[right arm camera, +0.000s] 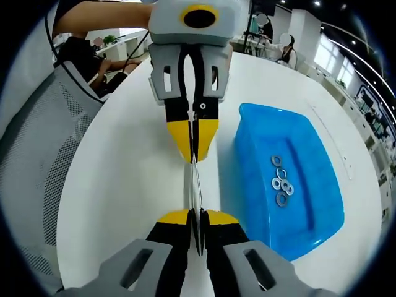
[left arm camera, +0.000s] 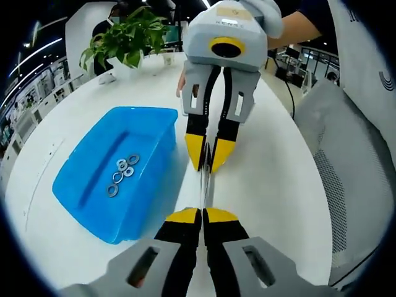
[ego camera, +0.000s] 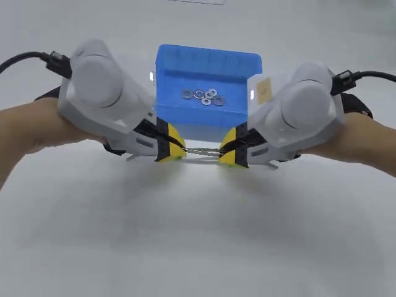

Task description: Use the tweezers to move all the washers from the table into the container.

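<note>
Thin metal tweezers [ego camera: 202, 150] hang level between my two grippers, just in front of the blue container [ego camera: 185, 62]. My left gripper [ego camera: 173, 151] is shut on one end and my right gripper [ego camera: 230, 154] is shut on the other. Several washers [ego camera: 204, 96] lie together on the container floor. In the left gripper view my jaws [left arm camera: 202, 213] pinch the tweezers [left arm camera: 204, 185], the right gripper [left arm camera: 210, 154] faces me, and the container [left arm camera: 93, 148] with washers [left arm camera: 122, 173] sits at left. In the right gripper view my jaws [right arm camera: 197, 213] clamp the tweezers [right arm camera: 195, 182] opposite the left gripper [right arm camera: 193, 148]; the container [right arm camera: 309, 154] holds the washers [right arm camera: 281, 182].
The work rests on a round white table [ego camera: 198, 247]. A potted plant [left arm camera: 127, 40] stands at its far edge. A mesh chair [left arm camera: 346, 154] is beside the table, also seen as the chair [right arm camera: 49, 154] in the right gripper view. Black cables [ego camera: 25, 59] trail from the grippers.
</note>
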Demonstrator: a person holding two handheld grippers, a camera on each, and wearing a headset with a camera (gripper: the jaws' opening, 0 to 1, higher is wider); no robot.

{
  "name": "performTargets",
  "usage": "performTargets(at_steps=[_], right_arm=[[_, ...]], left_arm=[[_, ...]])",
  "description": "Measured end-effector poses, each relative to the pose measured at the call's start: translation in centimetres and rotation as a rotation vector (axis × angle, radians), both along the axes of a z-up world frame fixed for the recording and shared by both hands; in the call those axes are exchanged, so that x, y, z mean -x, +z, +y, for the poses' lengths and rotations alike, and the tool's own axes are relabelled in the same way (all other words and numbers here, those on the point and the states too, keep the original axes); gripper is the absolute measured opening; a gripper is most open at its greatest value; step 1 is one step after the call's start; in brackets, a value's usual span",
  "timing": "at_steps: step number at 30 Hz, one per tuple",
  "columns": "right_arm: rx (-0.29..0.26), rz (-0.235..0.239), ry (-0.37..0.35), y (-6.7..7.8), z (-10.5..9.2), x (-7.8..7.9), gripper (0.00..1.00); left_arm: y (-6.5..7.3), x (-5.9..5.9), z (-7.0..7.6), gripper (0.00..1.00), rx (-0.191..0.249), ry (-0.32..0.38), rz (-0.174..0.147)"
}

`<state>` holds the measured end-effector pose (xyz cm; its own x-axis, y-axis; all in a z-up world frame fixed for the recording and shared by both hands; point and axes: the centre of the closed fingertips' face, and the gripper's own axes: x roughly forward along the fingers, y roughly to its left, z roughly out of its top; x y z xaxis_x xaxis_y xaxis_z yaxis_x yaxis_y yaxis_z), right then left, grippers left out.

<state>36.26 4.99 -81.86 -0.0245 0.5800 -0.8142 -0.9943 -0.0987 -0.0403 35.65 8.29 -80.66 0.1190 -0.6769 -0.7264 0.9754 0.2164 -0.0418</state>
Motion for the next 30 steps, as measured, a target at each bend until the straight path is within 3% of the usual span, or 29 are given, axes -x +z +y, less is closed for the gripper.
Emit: performTargets(at_steps=[8, 13, 19, 24, 27, 30], right_arm=[[0.013, -0.013, 0.012, 0.0, -0.1, 0.2, 0.10], [0.022, -0.020, 0.004, 0.1, -0.1, 0.1, 0.11], [0.019, -0.046, -0.030, 0.2, -0.1, 0.0, 0.13], [0.009, -0.035, -0.045, 0.3, -0.1, 0.2, 0.15], [-0.032, 0.005, -0.094, 0.5, 0.0, 0.4, 0.26], [-0.132, 0.057, -0.176, 2.0, 0.3, 0.5, 0.27]], left_arm=[[-0.7, 0.0, -0.1, 0.06, -0.025, 0.008, 0.009], [-0.6, -0.3, 0.0, 0.07, -0.009, 0.053, 0.026], [-0.5, 0.1, -0.2, 0.08, -0.007, 0.051, 0.037], [-0.5, -0.2, 0.0, 0.12, -0.013, 0.079, 0.044], [-0.5, -0.1, 0.4, 0.17, -0.033, 0.086, 0.043], [-0.2, 0.4, 1.1, 0.19, -0.047, 0.094, 0.032]])
